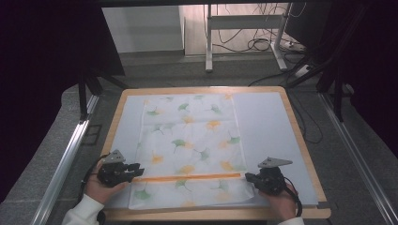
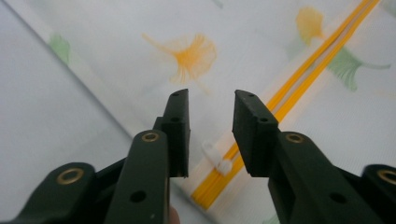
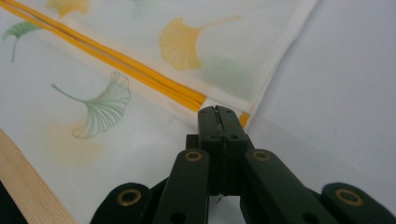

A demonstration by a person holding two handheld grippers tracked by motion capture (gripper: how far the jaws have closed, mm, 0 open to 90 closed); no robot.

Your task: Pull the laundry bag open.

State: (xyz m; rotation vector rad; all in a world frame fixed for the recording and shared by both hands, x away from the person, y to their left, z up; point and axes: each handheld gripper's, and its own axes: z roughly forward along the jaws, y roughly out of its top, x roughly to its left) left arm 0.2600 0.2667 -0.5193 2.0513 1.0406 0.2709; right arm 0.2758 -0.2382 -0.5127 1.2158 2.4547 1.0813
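Seemingly zipped: left hand-held gripper (image 2: pixel 211 100) spread above the zipper pull (image 2: pixel 217 158), lower centre; right hand-held gripper (image 3: pixel 217 112) pinching the mesh laundry bag (image 1: pixel 187 140) corner.

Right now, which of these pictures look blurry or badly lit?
High view: soft overall, dark at both upper corners. Left gripper view: the white leaf-printed mesh bag and its orange zipper are blurred beyond the sharp left claw. Right gripper view: evenly lit and sharper.
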